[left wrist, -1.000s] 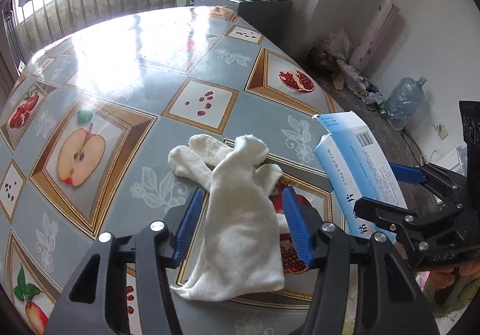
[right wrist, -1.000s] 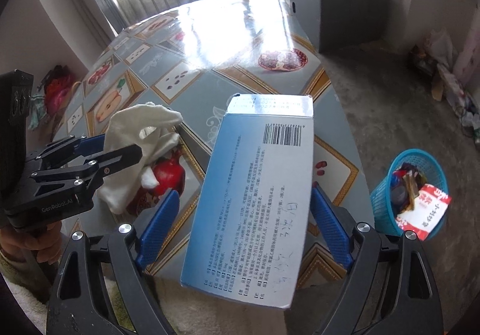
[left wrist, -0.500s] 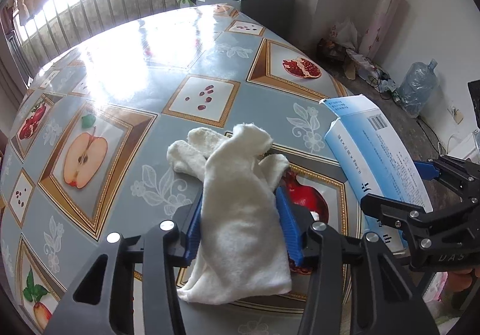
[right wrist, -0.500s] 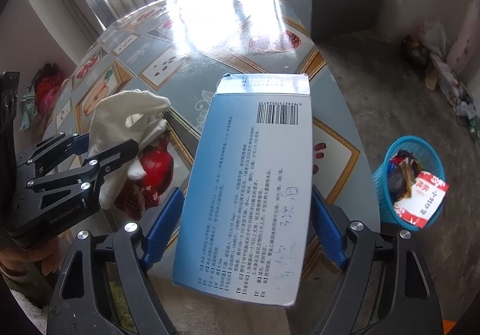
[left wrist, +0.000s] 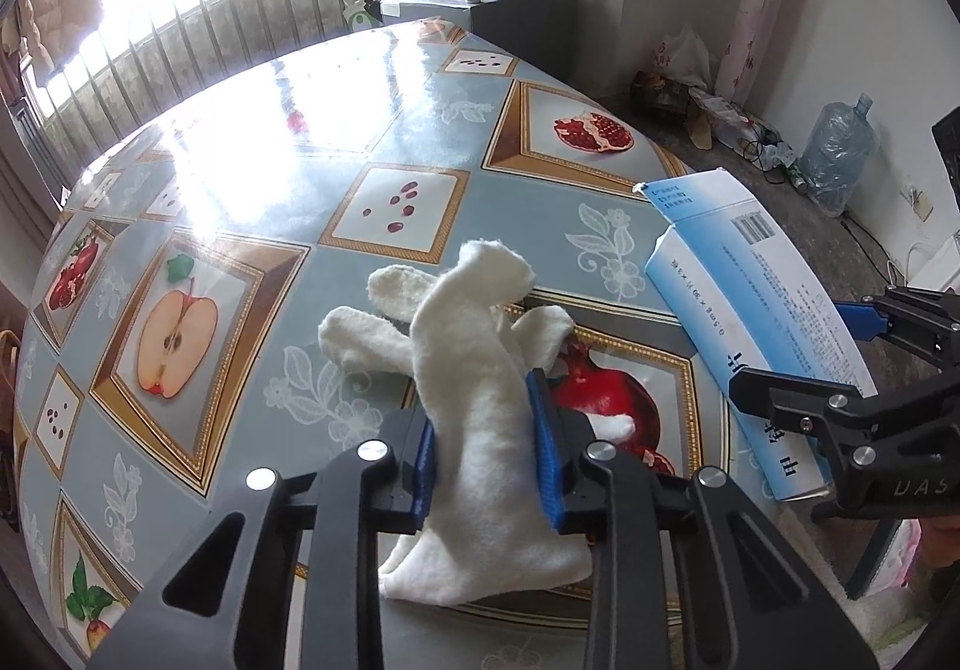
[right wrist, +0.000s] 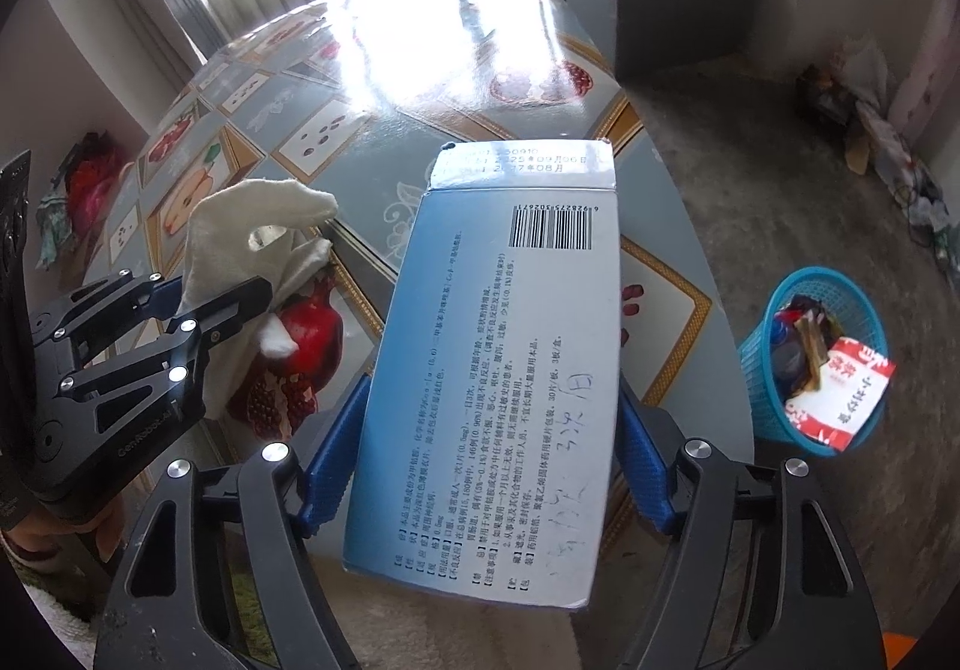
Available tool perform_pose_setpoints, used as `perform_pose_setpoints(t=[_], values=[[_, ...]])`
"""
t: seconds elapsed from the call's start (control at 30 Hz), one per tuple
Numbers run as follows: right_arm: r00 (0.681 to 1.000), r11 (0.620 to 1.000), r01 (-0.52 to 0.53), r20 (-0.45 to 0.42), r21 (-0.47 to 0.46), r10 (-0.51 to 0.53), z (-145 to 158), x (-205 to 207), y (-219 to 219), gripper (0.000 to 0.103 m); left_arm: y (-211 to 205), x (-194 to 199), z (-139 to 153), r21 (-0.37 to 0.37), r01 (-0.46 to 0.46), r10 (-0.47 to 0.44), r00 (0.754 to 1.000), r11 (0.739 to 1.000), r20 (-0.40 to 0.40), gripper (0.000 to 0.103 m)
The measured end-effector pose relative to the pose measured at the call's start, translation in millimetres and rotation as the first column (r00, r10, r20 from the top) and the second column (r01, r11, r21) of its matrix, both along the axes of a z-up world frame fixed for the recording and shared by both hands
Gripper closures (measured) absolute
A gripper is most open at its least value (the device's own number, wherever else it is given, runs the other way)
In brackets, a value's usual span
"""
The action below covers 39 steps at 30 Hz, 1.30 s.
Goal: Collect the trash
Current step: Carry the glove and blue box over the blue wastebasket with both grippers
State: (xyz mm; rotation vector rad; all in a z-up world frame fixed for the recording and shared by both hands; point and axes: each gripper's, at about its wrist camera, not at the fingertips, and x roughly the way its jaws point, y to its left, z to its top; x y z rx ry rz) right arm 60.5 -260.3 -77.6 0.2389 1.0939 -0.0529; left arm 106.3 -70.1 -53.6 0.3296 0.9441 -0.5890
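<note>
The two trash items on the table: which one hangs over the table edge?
The blue box, between the right gripper's closing jaws; the white glove lies fully on the table.

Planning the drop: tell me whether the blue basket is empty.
Not empty: the blue basket on the floor holds wrappers, and a red-and-white packet sticks out over its rim.

"GenRobot.AI" on left gripper (right wrist: 211, 304), "UAS" on right gripper (left wrist: 798, 355), barcode on blue box (right wrist: 510, 346)
</note>
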Motion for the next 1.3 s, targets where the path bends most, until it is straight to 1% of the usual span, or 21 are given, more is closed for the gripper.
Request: perform_pose_setpoints(t=[0.13,0.2,0.3,0.37,0.47,0.5,0.53,0.6,0.7,0.8,0.87,0.9,0.97,1.03,1.1,1.17,1.2,1.23,1.27,1.3], values=[[1.000,0.999,0.014,0.015,0.029,-0.015,3.6,-3.4,-5.7,0.034,0.2,-0.9,4.0,-0.009,0.005,-0.004,1.000,1.000,0.012,0.088],[0.999,0.998,0.027,0.035,0.056,-0.029,8.3,-6.6,-11.6,0.034,0.2,-1.6,9.9,-0.024,0.012,-0.012,1.000,1.000,0.019,0.089],[0.996,0.991,0.057,0.065,0.118,-0.065,17.2,-11.9,-24.7,0.035,-0.2,-0.2,26.4,-0.072,0.035,-0.033,0.999,0.997,0.034,0.090],[0.990,0.981,0.083,0.097,0.177,-0.102,25.7,-18.1,-37.7,0.035,-4.4,0.9,40.6,-0.108,0.060,-0.055,0.997,0.992,0.048,0.090],[0.970,0.955,0.139,0.160,0.263,-0.185,42.9,-34.5,-65.9,0.035,-21.5,3.7,64.7,-0.175,0.127,-0.120,0.991,0.976,0.050,0.090],[0.960,0.945,0.161,0.177,0.285,-0.217,47.6,-41.5,-76.5,0.035,-32.1,4.3,74.5,-0.194,0.160,-0.151,0.987,0.968,0.058,0.091],[0.945,0.931,0.192,0.199,0.310,-0.261,53.8,-52.5,-91.4,0.035,-41.3,4.7,83.4,-0.209,0.189,-0.178,0.982,0.959,0.069,0.091],[0.912,0.910,0.251,0.233,0.331,-0.337,64.6,-73.4,-118.5,0.035,-60.7,6.1,100.5,-0.239,0.237,-0.223,0.971,0.942,0.083,0.090],[0.855,0.874,0.347,0.268,0.341,-0.443,74.7,-105.3,-159.2,0.034,-93.1,13.3,121.7,-0.297,0.288,-0.283,0.957,0.910,0.062,0.090],[0.790,0.819,0.457,0.264,0.348,-0.553,73.0,-133.7,-202.4,0.034,-140.2,18.7,128.6,-0.331,0.339,-0.351,0.936,0.881,0.023,0.090],[0.748,0.766,0.516,0.235,0.383,-0.621,61.5,-147.5,-230.4,0.034,-175.6,18.3,123.8,-0.331,0.372,-0.396,0.918,0.867,-0.004,0.090],[0.735,0.745,0.533,0.218,0.401,-0.643,54.1,-150.2,-239.9,0.034,-200.4,17.7,116.6,-0.326,0.400,-0.433,0.901,0.856,-0.032,0.090],[0.708,0.696,0.575,0.165,0.430,-0.686,33.6,-148.2,-260.1,0.034,-241.1,15.3,101.4,-0.293,0.444,-0.482,0.873,0.847,-0.070,0.090],[0.692,0.658,0.606,0.112,0.446,-0.713,12.7,-141.1,-278.2,0.034,-286.3,2.5,81.1,-0.227,0.527,-0.555,0.828,0.819,-0.079,0.089],[0.672,0.621,0.634,0.069,0.461,-0.737,-5.7,-136.2,-296.0,0.033,-325.9,-6.3,56.4,-0.195,0.575,-0.602,0.790,0.794,-0.121,0.089],[0.649,0.585,0.662,0.031,0.468,-0.760,-23.1,-133.0,-316.0,0.033,-362.4,-11.1,32.6,-0.177,0.594,-0.619,0.766,0.785,-0.173,0.089],[0.640,0.573,0.668,0.025,0.475,-0.768,-29.2,-134.6,-327.4,0.032,-377.0,-14.5,21.9,-0.165,0.603,-0.625,0.759,0.781,-0.184,0.089],[0.640,0.568,0.668,0.018,0.480,-0.768,-38.5,-129.6,-339.0,0.032,-390.7,-17.7,12.6,-0.152,0.614,-0.633,0.752,0.774,-0.187,0.089],[0.641,0.564,0.671,0.006,0.481,-0.767,-44.2,-126.6,-348.6,0.031,-403.8,-20.1,3.2,-0.148,0.628,-0.645,0.741,0.764,-0.188,0.084],[0.635,0.555,0.685,-0.012,0.472,-0.773,-54.3,-121.9,-358.4,0.029,-416.6,-26.0,-8.4,-0.131,0.646,-0.659,0.728,0.752,-0.189,0.077]])
